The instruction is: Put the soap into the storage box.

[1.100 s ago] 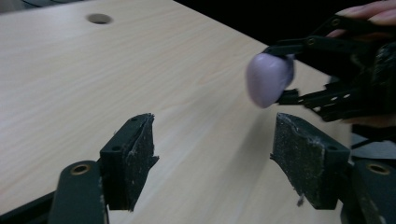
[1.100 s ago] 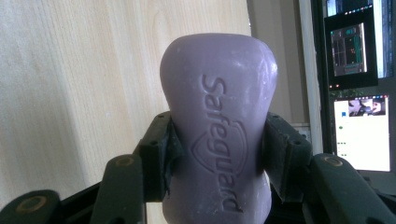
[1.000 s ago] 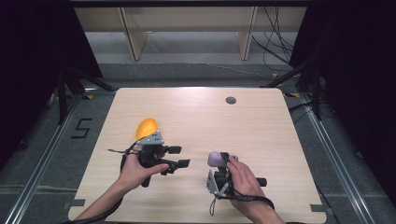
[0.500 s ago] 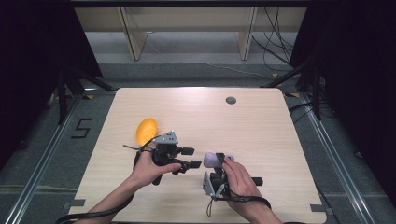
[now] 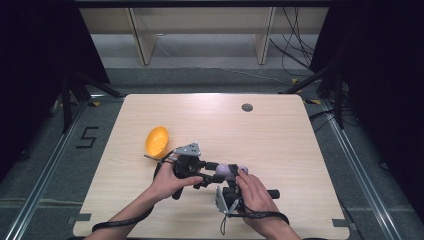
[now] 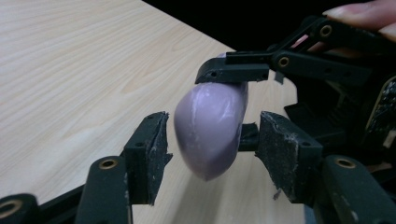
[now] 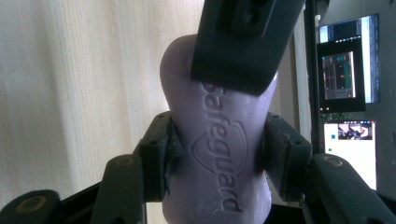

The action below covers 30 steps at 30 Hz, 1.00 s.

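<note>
From above, the purple soap bar sits mostly hidden between the two grippers near the table's front edge, its lie hard to read, an orange bowl toward the left edge. In the left gripper view, the left gripper gapes around the soap's rounded end without touching. In the right gripper view, the right gripper clamps the bar, long axis running away from the camera.

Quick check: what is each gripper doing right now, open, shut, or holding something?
Left gripper: open, its jaws either side of the purple soap bar, gaps showing.
Right gripper: shut on the purple soap bar, lifted above the table.
</note>
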Each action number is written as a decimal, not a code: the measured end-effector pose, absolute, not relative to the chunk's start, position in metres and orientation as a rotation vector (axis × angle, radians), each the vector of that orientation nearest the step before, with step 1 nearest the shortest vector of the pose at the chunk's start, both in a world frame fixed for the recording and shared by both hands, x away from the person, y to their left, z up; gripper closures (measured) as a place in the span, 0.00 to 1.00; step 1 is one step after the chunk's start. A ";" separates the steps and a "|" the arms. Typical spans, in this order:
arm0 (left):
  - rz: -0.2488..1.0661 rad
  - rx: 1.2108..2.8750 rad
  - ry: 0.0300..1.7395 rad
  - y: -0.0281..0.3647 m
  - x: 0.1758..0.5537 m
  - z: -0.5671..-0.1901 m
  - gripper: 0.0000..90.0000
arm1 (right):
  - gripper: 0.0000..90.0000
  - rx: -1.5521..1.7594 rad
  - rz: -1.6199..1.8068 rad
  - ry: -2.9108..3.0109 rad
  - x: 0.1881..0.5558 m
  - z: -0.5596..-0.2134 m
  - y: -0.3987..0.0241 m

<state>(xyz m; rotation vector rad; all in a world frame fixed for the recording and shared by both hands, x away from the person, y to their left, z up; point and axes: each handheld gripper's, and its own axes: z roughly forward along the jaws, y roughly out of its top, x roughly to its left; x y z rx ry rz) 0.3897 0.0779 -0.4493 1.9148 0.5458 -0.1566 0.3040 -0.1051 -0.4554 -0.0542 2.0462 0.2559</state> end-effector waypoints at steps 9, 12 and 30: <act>-0.185 1.900 0.537 0.071 0.392 -0.450 0.54 | 0.56 -0.064 0.272 2.033 0.301 -0.454 -0.103; -0.180 1.903 0.538 0.070 0.393 -0.450 0.56 | 0.56 -0.024 0.285 2.035 0.298 -0.454 -0.101; -0.166 1.897 0.577 0.071 0.385 -0.445 0.65 | 0.46 -0.101 0.288 2.045 0.306 -0.453 -0.104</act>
